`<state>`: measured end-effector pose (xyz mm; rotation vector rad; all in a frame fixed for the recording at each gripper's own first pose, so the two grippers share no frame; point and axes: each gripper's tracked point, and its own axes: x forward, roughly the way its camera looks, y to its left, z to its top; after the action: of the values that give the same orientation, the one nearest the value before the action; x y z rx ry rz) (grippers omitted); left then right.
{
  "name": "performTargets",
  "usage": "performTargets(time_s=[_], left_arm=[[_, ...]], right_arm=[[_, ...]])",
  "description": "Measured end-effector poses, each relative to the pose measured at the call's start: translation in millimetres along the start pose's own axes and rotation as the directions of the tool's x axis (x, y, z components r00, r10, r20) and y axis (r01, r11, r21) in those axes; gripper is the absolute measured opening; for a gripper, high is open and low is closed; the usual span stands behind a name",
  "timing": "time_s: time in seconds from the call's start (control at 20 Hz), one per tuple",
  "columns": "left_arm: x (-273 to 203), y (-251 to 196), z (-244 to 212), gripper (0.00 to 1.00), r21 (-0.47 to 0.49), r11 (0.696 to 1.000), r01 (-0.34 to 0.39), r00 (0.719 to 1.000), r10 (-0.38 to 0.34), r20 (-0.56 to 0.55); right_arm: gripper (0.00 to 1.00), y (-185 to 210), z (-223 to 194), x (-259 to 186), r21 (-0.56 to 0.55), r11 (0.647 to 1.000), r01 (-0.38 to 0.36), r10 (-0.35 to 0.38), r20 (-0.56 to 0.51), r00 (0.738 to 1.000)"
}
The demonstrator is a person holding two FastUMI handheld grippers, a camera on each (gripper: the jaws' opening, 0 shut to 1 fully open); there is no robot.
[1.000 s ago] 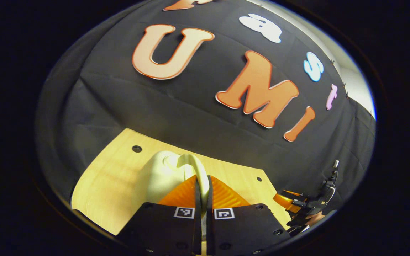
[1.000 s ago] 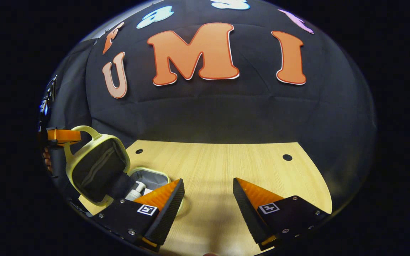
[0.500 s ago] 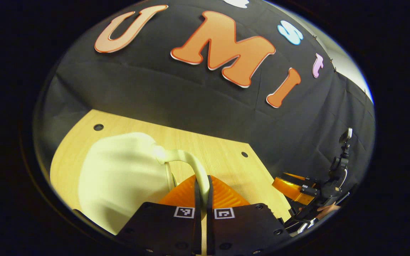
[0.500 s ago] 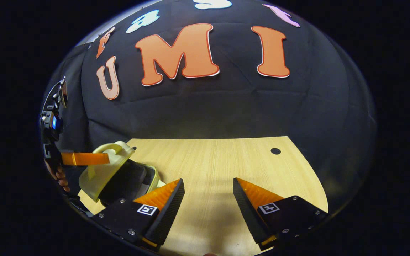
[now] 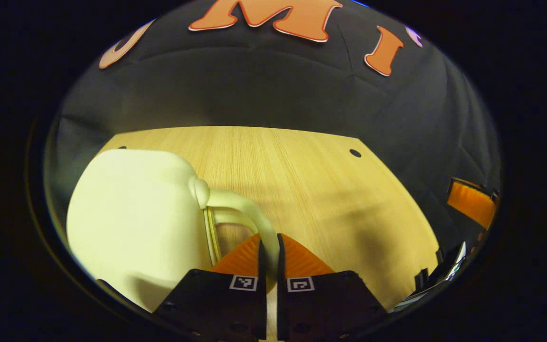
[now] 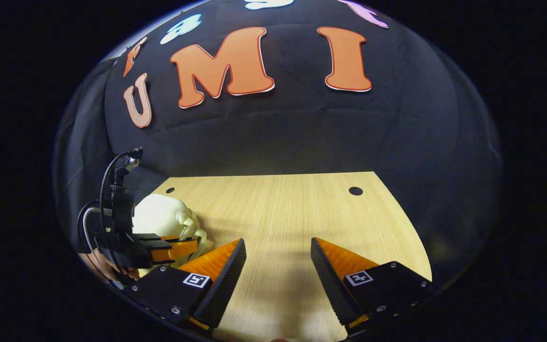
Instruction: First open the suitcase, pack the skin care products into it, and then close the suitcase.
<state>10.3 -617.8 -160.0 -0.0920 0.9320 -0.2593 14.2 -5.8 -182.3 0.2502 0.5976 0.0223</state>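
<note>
Left tongs [image 5: 269,247] clamped on the pale handle [image 5: 249,213] of the suitcase [image 5: 136,218], both fingers pressing it between them. Suitcase lying with lid down on the wooden surface [image 5: 302,180], toward its left side in the left gripper view. Right tongs [image 6: 277,259] spread wide apart, gripping nothing, above bare wood to the right of the suitcase [image 6: 162,216]. Just beside the suitcase in the right gripper view, the left tongs [image 6: 178,248] at its handle, a hand [image 6: 105,268] behind them.

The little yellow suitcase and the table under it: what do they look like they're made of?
Suitcase: probably hard moulded plastic, pale yellow, smooth matte shell with rounded corners and a one-piece curved handle. Table: light wood or wood-look laminate, going by its straight fine grain lines; which one, I can't tell.
</note>
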Motion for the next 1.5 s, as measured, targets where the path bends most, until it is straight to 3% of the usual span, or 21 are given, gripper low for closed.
performTargets(time_s=[0.15, 0.2, 0.3, 0.35, 0.4, 0.45, 0.6, 0.65, 0.75, 0.9, 0.95, 1.1, 1.25, 1.35, 1.45, 1.5], left_arm=[[-5, -13, 8, 0.24, 0.034, 0.999, -0.008, 1.0, 0.008, 0.01], [-8, -19, 7, 0.5, 0.04, 0.999, -0.005, 1.0, 0.005, 0.006], [-27, -19, 17, 0.68, 0.09, 0.996, -0.015, 0.999, 0.011, 0.046], [-38, -18, 31, 0.84, 0.121, 0.992, -0.039, 0.995, 0.028, 0.091], [-46, -20, 41, 0.89, 0.141, 0.988, -0.064, 0.991, 0.045, 0.128], [-57, -24, 54, 0.9, 0.152, 0.984, -0.089, 0.982, 0.061, 0.18], [-115, -57, 124, 0.97, 0.143, 0.982, -0.12, 0.91, 0.051, 0.411], [-135, -72, 143, 0.97, 0.145, 0.983, -0.113, 0.875, 0.029, 0.484], [-159, -81, 160, 0.97, 0.142, 0.983, -0.114, 0.83, 0.016, 0.557], [-193, -77, 184, 0.96, 0.106, 0.987, -0.124, 0.719, 0.016, 0.695], [-195, -76, 185, 0.96, 0.104, 0.987, -0.123, 0.702, 0.013, 0.712], [-204, -69, 181, 0.96, 0.07, 0.989, -0.127, 0.672, 0.034, 0.74], [-218, -51, 174, 0.95, 0.074, 0.981, -0.179, 0.661, 0.064, 0.748], [-222, -53, 169, 0.96, 0.088, 0.981, -0.174, 0.654, 0.048, 0.755], [-236, -52, 173, 0.95, 0.079, 0.981, -0.175, 0.617, 0.047, 0.785], [-238, -51, 173, 0.96, 0.079, 0.98, -0.182, 0.614, 0.051, 0.788]], right_arm=[[0.88, -2, 3, -2, -0.002, 1.0, -0.003, 0.003, 0.01, 1.0], [0.88, -2, 4, -1, -0.004, 1.0, 0.0, 0.0, 0.011, 1.0], [0.88, -4, 9, -3, -0.006, 1.0, 0.001, -0.001, 0.03, 1.0], [0.88, -4, 14, -4, -0.008, 1.0, 0.003, -0.003, 0.043, 0.999], [0.88, -3, 18, -6, -0.011, 1.0, 0.002, -0.001, 0.058, 0.998], [0.88, -4, 28, -10, -0.016, 1.0, 0.009, -0.007, 0.099, 0.995], [0.88, 2, 69, -27, -0.073, 0.997, 0.029, -0.01, 0.245, 0.969], [0.88, 5, 81, -35, -0.1, 0.994, 0.036, -0.006, 0.286, 0.958], [0.88, 15, 102, -46, -0.109, 0.993, 0.033, 0.006, 0.34, 0.941], [0.88, 24, 130, -65, -0.099, 0.995, 0.032, 0.014, 0.429, 0.903], [0.88, 25, 135, -69, -0.1, 0.994, 0.038, 0.012, 0.452, 0.892], [0.88, 30, 138, -77, -0.126, 0.989, 0.07, 0.003, 0.502, 0.865], [0.88, 42, 129, -79, -0.145, 0.988, 0.058, 0.022, 0.496, 0.868], [0.88, 46, 127, -83, -0.146, 0.987, 0.064, 0.018, 0.503, 0.864], [0.88, 48, 133, -92, -0.145, 0.988, 0.057, 0.031, 0.544, 0.838], [0.88, 45, 134, -94, -0.144, 0.987, 0.067, 0.025, 0.558, 0.83]])
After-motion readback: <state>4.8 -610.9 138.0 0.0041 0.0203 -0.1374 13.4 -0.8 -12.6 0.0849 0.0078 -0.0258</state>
